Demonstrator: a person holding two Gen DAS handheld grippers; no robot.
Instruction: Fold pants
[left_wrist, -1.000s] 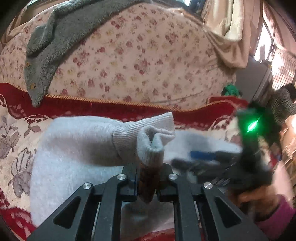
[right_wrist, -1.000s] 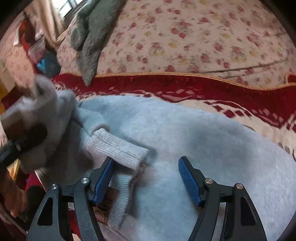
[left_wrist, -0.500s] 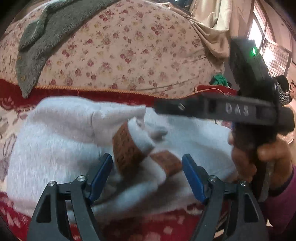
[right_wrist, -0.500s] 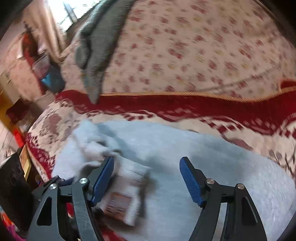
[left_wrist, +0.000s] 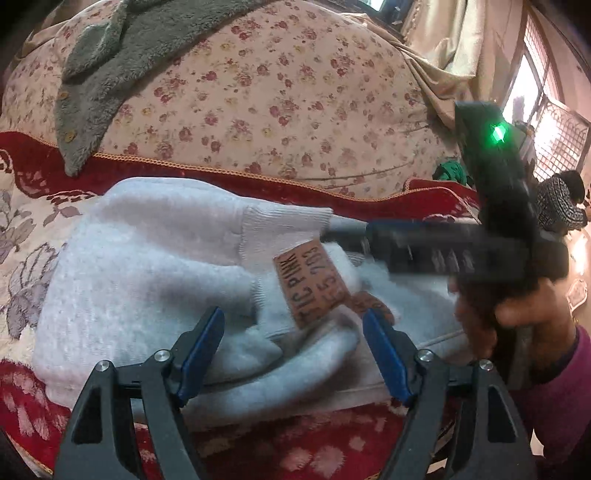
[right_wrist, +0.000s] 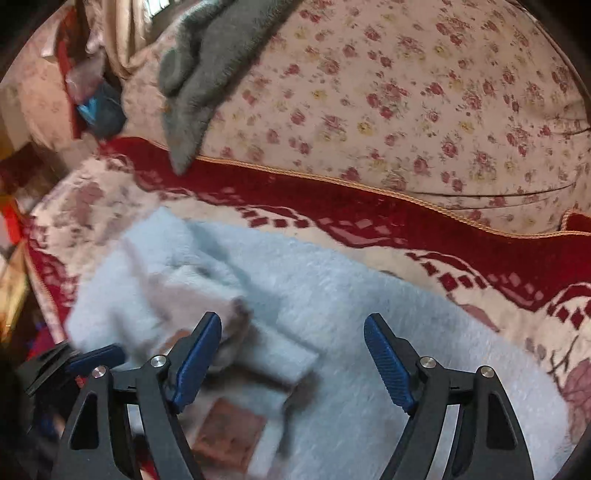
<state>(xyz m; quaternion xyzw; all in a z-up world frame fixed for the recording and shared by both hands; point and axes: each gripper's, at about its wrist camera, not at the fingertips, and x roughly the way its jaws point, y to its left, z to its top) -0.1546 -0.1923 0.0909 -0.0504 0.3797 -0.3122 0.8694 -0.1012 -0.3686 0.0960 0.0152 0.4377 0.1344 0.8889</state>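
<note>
The light grey fleece pants (left_wrist: 147, 266) lie folded on the red patterned rug (left_wrist: 295, 450). Their ribbed cuff (left_wrist: 284, 229) and brown leather label (left_wrist: 312, 282) face up. My left gripper (left_wrist: 293, 350) is open and empty, just in front of the label. The right gripper's body (left_wrist: 491, 206) crosses the left wrist view on the right, held by a hand, its fingers over the pants. In the right wrist view the pants (right_wrist: 351, 314) spread under my right gripper (right_wrist: 293, 354), which is open and empty, with the label (right_wrist: 229, 428) below it.
A floral cushion (left_wrist: 277, 103) rises behind the rug, with a grey fuzzy garment (left_wrist: 110, 74) draped on it. A person (left_wrist: 561, 203) sits at the far right near a window. Clutter lies left of the rug in the right wrist view (right_wrist: 96, 107).
My left gripper let go of the cuff and opened; the cuff and label now lie on the pants. The right gripper lifted off the pants and swung across the left view.
</note>
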